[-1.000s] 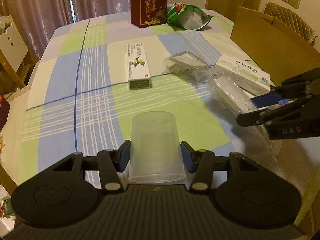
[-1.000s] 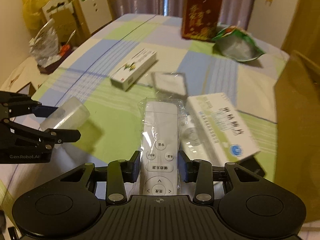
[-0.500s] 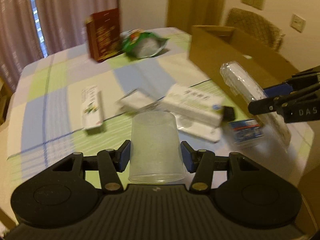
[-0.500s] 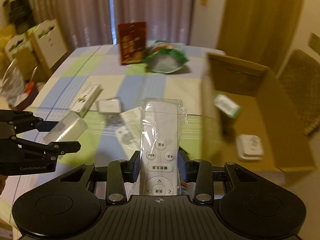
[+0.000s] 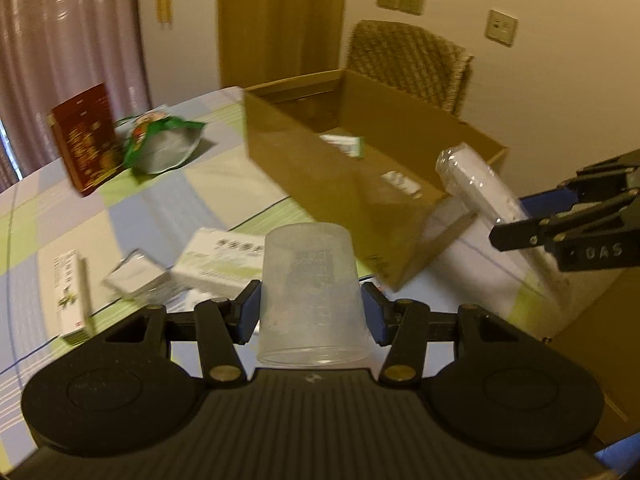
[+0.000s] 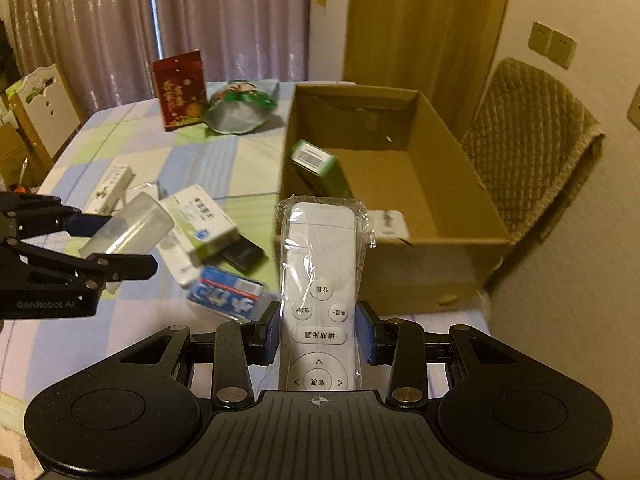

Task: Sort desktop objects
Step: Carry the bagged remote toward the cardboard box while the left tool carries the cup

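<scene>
Checked cloth in pale green, blue and cream covered the table (image 6: pixel 224 152), with mauve curtains (image 6: pixel 224 16) hanging behind it at 12 o'clock. On the table's far right side sat an open cardboard box (image 6: pixel 452 184), which held a green-and-white carton (image 6: pixel 316 168) leaning against its left wall and a small white packet (image 5: pixel 400 182) on its floor. A quilted chair (image 6: pixel 532 136) stood beyond the box at 2 o'clock. The left gripper (image 5: pixel 311 312) was closed on a frosted plastic cup (image 5: pixel 310 292), held upside down with its rim toward the camera, above the table. The right gripper (image 6: pixel 318 336) was clamped around a white remote control (image 6: pixel 320 280) sealed in clear plastic, its far end reaching over the box's near wall. Scattered on the cloth at 9 to 10 o'clock in the right wrist view lay a white medicine box (image 6: pixel 200 216), a blue-and-white pack (image 6: pixel 228 296), a flat black item (image 6: pixel 244 254) and a long slim carton (image 6: pixel 114 184). A dark red gift box (image 6: pixel 180 88) and a green-and-silver pouch (image 6: pixel 240 108) stood at the far edge
</scene>
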`<state>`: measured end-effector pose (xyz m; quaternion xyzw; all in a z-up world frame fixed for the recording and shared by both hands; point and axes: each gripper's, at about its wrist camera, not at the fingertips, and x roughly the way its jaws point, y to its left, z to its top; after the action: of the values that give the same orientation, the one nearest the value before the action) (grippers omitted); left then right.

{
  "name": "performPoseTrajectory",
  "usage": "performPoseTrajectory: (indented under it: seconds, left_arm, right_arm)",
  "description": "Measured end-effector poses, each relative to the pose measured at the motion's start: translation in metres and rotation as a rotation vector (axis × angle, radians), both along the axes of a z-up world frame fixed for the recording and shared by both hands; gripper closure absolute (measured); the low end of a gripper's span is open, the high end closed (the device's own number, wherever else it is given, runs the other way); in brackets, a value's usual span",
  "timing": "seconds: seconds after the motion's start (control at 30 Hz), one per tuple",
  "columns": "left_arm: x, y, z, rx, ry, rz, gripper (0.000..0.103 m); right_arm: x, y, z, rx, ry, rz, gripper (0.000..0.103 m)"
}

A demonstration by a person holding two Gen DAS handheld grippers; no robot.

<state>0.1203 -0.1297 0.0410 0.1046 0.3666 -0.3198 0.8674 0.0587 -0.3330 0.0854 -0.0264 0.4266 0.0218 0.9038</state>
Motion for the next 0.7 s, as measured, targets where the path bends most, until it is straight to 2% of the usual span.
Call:
performPoseTrajectory:
  seconds: [0.2,0.4,0.7]
  left_arm:
    - [-0.014,-0.029,0.007,-0.005,-0.002,-0.013,0.055]
    - [-0.019,-0.047,0.012,-0.016,-0.003,0.015,0.055]
    - [-0.008,-0.062,0.033,-0.047,-0.036,0.029,0.055]
  right_arm:
    - [-0.008,-0.029,-0.001,0.011,-0.001,0.016,0.065]
    - [-0.008,-0.047,0.002,0.021,-0.017,0.051,0.065]
    - [0.004,-0.054,0.026,0.014,-0.068,0.04,0.065]
